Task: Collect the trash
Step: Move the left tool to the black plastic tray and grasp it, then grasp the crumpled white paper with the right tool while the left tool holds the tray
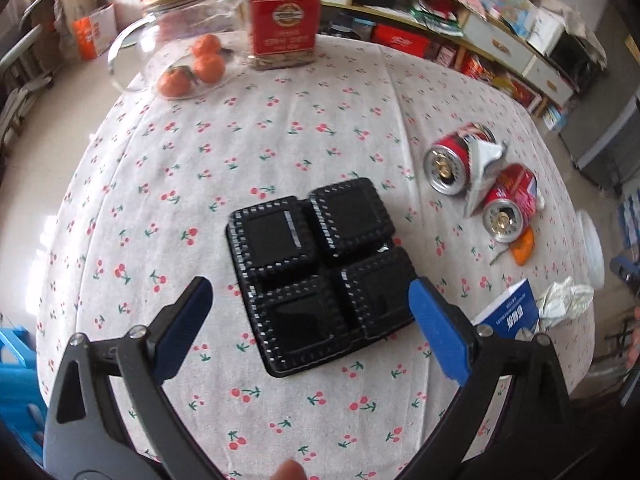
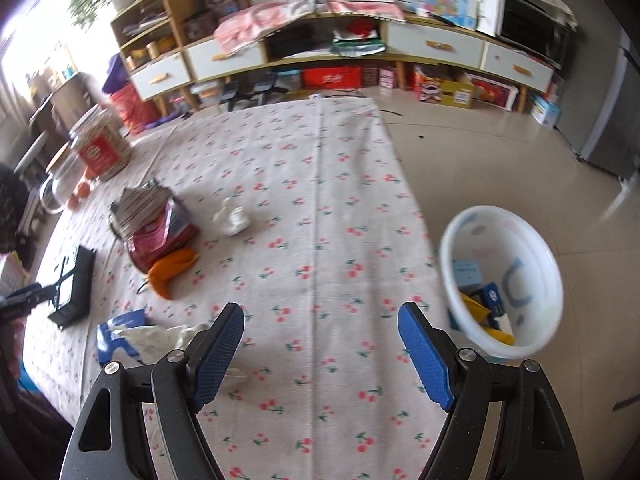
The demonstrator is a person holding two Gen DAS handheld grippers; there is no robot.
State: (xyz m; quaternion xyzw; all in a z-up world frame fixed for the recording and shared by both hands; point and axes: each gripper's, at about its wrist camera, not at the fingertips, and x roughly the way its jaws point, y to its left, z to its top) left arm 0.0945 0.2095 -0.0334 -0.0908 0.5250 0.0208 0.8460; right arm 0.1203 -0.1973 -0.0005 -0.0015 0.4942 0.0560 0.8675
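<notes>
Your left gripper (image 1: 310, 322) stands wide open and empty above the black four-cell plastic tray (image 1: 320, 272) on the tabletop (image 1: 280, 128). Your right gripper (image 2: 320, 354) is also open and empty. Judged step: approach. Next, lower, close on a tray edge, then carry it to the white bin (image 2: 500, 280).

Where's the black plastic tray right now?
In the left wrist view, the black four-compartment tray lies mid-table between the open left gripper's fingers, with crushed red cans on its right.

No readable text on jar label (image 1: 285, 26), cans (image 1: 456, 158), booklet (image 1: 508, 312).
</notes>
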